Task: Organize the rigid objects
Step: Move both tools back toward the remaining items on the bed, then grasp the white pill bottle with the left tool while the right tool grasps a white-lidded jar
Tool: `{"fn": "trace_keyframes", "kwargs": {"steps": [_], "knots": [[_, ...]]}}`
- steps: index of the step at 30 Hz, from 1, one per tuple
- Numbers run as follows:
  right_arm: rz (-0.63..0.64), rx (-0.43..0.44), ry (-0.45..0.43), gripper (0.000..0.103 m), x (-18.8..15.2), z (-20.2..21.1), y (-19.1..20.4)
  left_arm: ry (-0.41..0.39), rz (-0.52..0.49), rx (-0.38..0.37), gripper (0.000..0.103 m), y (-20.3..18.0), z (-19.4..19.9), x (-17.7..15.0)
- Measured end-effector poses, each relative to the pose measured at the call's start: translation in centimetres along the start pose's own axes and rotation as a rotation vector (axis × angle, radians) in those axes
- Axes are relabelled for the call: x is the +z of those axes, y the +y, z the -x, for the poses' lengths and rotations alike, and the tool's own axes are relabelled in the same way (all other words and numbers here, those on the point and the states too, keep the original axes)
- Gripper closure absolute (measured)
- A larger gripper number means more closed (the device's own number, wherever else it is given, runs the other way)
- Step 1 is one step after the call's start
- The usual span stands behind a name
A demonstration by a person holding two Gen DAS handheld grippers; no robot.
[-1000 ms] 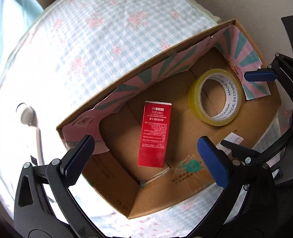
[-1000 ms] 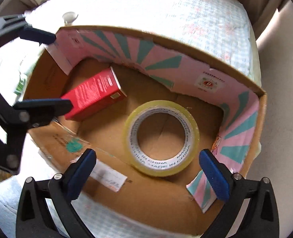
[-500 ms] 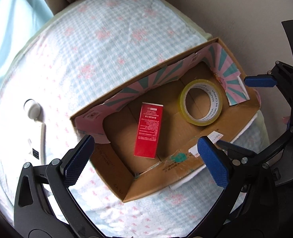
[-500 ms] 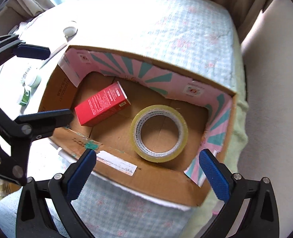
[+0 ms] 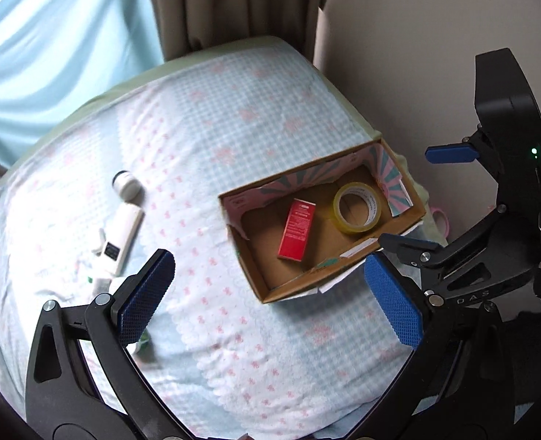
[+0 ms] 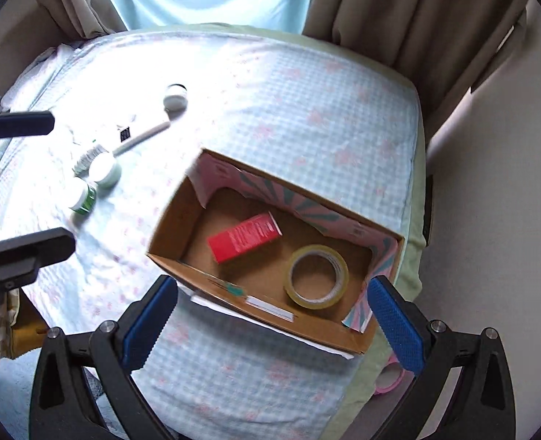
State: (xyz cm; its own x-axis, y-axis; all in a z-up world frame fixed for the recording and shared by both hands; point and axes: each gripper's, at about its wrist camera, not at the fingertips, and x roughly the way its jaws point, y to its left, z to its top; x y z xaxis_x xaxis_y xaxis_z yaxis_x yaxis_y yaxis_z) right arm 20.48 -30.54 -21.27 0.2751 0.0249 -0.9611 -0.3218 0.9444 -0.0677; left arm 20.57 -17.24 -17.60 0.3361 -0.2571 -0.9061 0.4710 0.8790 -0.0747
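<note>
both grippers, left [image 5: 268, 302] and right [image 6: 270, 317], fingers spread wide and empty, above a bed [image 6: 307, 110] with pale checked bedding. cardboard box [image 6: 168, 227] holds red carton [image 6: 246, 236] and tape roll [image 6: 316, 277]; white jars [image 6: 103, 170] lie left; beige curtains [image 6: 398, 11] behind.

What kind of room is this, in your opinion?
Probably a bedroom: the cardboard box sits on a padded surface under a checked bedsheet, likely a bed, with curtains hanging right behind it.
</note>
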Motion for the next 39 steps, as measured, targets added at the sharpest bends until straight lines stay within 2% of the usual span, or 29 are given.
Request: {"fn": "trace_keyframes", "kwargs": {"steps": [3, 7, 14, 21, 26, 31, 39], "knots": [[0.041, -0.009, -0.017, 0.000, 1.0, 1.4, 3.1, -0.043, 0.043, 0.005, 0.000, 3.2, 3.1, -2.1], [0.047, 0.012, -0.042, 0.000, 1.9, 3.0, 7.9, -0.073, 0.078, 0.063, 0.000, 8.2, 6.4, -5.0], [-0.015, 0.076, -0.090, 0.000, 4.2, 3.3, 16.5, -0.050, 0.180, 0.128, 0.000, 18.9, 9.6, -10.8], [-0.114, 0.134, -0.067, 0.000, 7.4, 0.6, 23.7, -0.018, 0.208, 0.174, 0.000, 28.1, 10.3, -14.5], [-0.217, 0.150, -0.027, 0.000, 9.3, -2.4, 27.1, 0.021, 0.183, 0.145, 0.000, 32.8, 8.0, -15.6], [-0.357, 0.120, 0.018, 0.000, 10.7, -6.4, 29.0, 0.073, 0.164, 0.073, 0.000, 37.0, 2.9, -16.0], [-0.537, 0.140, 0.146, 0.000, 12.3, -14.4, 30.4, 0.181, 0.081, 0.001, 0.000, 39.5, -6.8, -15.9]]}}
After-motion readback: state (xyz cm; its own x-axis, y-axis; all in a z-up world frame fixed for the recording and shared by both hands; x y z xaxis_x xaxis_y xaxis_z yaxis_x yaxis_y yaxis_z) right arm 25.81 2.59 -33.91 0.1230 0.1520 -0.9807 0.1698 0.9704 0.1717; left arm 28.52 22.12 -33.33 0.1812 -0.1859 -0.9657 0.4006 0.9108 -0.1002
